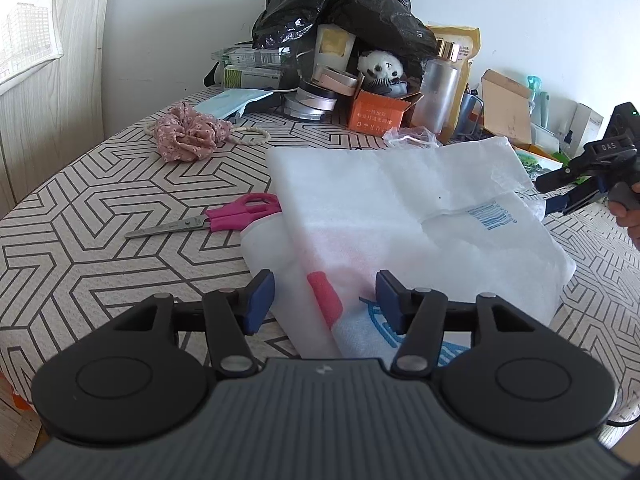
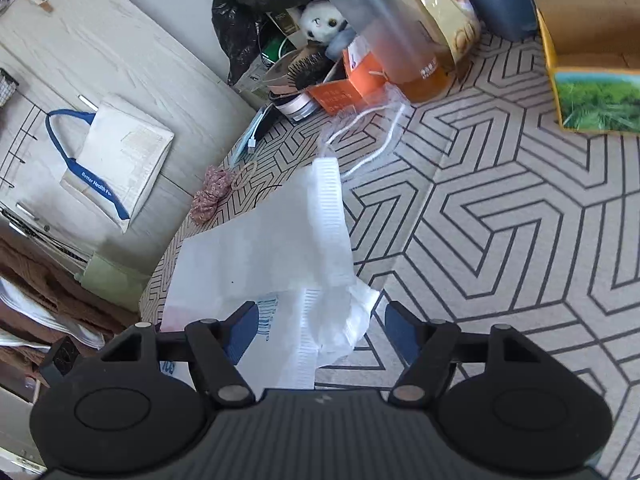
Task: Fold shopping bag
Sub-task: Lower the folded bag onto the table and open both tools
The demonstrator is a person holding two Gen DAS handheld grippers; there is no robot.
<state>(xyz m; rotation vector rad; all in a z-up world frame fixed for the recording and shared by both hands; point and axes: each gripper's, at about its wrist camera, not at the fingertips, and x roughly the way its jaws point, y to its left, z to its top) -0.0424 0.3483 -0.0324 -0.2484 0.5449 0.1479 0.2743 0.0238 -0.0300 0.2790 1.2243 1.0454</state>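
A white shopping bag (image 1: 400,208) with blue and red print lies flattened on the patterned table (image 1: 100,208), one layer turned over on itself. My left gripper (image 1: 325,300) is open at the bag's near edge, with the printed corner between its blue pads and not pinched. My right gripper (image 1: 558,192) shows at the bag's far right edge. In the right wrist view the bag (image 2: 260,248) runs away from the camera. Its crumpled handle end (image 2: 352,320) sits between the wide-apart fingers of the open right gripper (image 2: 320,332).
Pink scissors (image 1: 224,216) lie just left of the bag, with a pink scrunchie (image 1: 188,136) behind them. Clutter lines the back: a black plastic bag (image 1: 344,4), an orange box (image 1: 376,114), a bottle (image 1: 438,88). A clear pouch with white strings (image 2: 372,128) lies beyond the bag.
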